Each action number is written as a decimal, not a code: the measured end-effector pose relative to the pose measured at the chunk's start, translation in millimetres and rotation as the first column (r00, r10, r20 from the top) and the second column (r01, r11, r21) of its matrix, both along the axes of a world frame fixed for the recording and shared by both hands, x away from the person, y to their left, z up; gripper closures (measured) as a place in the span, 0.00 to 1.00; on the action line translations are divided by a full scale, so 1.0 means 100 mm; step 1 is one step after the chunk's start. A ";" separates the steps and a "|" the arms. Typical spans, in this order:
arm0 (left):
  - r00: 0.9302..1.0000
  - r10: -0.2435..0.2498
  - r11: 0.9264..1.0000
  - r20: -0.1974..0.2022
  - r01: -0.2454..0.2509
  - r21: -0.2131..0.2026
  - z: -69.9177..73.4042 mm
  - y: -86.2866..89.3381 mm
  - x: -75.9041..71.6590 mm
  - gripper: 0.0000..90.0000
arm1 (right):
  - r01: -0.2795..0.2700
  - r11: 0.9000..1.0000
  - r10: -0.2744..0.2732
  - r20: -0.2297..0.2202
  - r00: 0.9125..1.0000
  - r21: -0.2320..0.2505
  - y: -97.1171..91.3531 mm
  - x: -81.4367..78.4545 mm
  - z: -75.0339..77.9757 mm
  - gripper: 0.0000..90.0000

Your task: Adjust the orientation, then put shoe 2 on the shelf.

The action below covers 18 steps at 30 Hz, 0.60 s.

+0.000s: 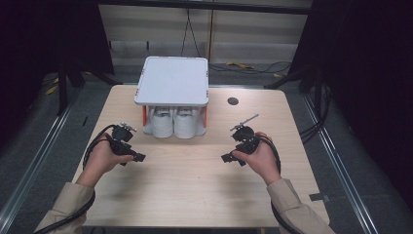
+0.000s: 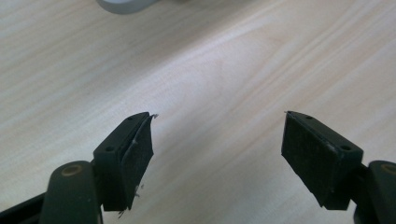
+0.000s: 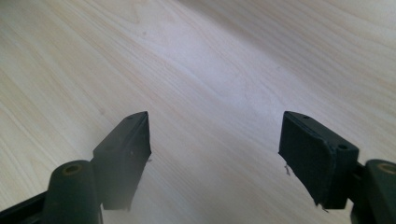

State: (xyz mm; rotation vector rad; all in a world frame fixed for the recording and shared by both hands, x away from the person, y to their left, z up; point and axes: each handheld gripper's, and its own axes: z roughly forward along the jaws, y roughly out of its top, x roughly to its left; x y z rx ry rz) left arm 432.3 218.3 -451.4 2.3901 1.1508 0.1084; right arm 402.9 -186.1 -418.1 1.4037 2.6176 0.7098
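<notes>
Three cameras, one desk (image 1: 195, 185)

The high view looks forward and down from above; both gripper views point close along their jaws onto the same wooden desktop.

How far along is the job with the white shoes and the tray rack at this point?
Looks done: the pair of white shoes sits under the white tray rack. In hand: nothing; the left gripper and right gripper are open over the bare table. Left: apparently nothing obvious, though I cannot be sure.

Wooden table (image 1: 195, 185); white rack (image 1: 173, 83)
</notes>
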 end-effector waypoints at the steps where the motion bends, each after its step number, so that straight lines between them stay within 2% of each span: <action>1: 1.000 -0.004 1.000 0.002 0.004 -0.002 0.00 0.01 -0.02 0.25 | -0.006 1.000 0.006 -0.002 1.000 0.001 -0.02 -0.01 0.00 0.27; 10: 1.000 -0.005 1.000 0.004 0.005 -0.019 0.01 0.10 -0.17 0.24 | -0.025 1.000 0.025 -0.007 1.000 -0.007 -0.15 -0.14 -0.03 0.24; 18: 1.000 -0.007 0.999 0.003 0.007 -0.032 0.03 0.19 -0.27 0.22 | -0.012 1.000 0.012 -0.009 1.000 -0.006 -0.32 -0.23 -0.06 0.24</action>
